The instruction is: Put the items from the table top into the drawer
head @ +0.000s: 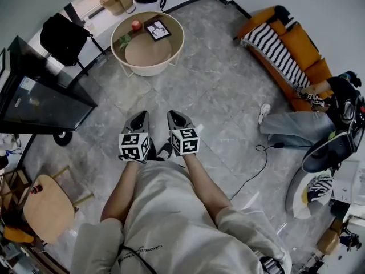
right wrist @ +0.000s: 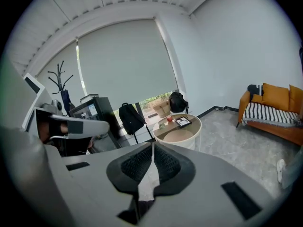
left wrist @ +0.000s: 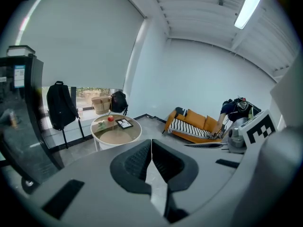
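A round beige table (head: 178, 44) stands a few steps ahead on the grey floor. On its top lie a red apple (head: 136, 24), a framed picture (head: 158, 29) and a small green item (head: 124, 40). My left gripper (head: 141, 114) and right gripper (head: 174, 114) are held side by side in front of my body, well short of the table, both shut and empty. In the left gripper view the shut left gripper (left wrist: 151, 143) points toward the table (left wrist: 99, 138) with the apple (left wrist: 110, 118). In the right gripper view the shut right gripper (right wrist: 152, 148) faces the same table (right wrist: 194, 131).
A black glass cabinet (head: 40, 99) on wheels stands at the left, with a black backpack (head: 63, 36) behind it. An orange sofa (head: 291, 50) and a seated person (head: 308, 121) are at the right. A wooden chair (head: 48, 207) sits near left; a cable (head: 256, 164) crosses the floor.
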`<state>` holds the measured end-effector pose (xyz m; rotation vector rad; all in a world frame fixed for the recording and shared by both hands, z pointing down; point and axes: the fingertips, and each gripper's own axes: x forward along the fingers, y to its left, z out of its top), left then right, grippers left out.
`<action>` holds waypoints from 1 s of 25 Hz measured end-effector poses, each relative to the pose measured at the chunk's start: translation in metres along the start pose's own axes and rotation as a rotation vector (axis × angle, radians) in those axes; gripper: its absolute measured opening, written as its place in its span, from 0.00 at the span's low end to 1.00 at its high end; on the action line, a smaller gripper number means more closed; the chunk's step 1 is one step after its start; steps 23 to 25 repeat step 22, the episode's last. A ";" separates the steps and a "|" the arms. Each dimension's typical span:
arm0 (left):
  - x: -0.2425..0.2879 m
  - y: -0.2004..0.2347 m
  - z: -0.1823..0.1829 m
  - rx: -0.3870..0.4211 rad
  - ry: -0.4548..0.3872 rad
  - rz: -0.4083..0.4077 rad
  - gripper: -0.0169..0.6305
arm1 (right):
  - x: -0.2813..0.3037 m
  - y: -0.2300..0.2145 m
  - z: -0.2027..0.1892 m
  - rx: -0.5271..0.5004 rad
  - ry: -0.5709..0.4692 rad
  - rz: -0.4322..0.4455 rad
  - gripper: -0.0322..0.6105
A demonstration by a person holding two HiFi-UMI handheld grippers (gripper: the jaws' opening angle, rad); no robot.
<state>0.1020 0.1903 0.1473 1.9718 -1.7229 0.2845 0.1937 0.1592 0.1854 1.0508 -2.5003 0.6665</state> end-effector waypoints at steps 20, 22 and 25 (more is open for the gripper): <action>0.013 -0.009 0.011 0.130 -0.013 -0.011 0.06 | -0.014 -0.017 0.024 0.059 -0.118 -0.049 0.12; 0.018 -0.012 0.011 0.138 -0.012 -0.013 0.06 | -0.016 -0.021 0.025 0.061 -0.123 -0.052 0.12; 0.018 -0.012 0.011 0.138 -0.012 -0.013 0.06 | -0.016 -0.021 0.025 0.061 -0.123 -0.052 0.12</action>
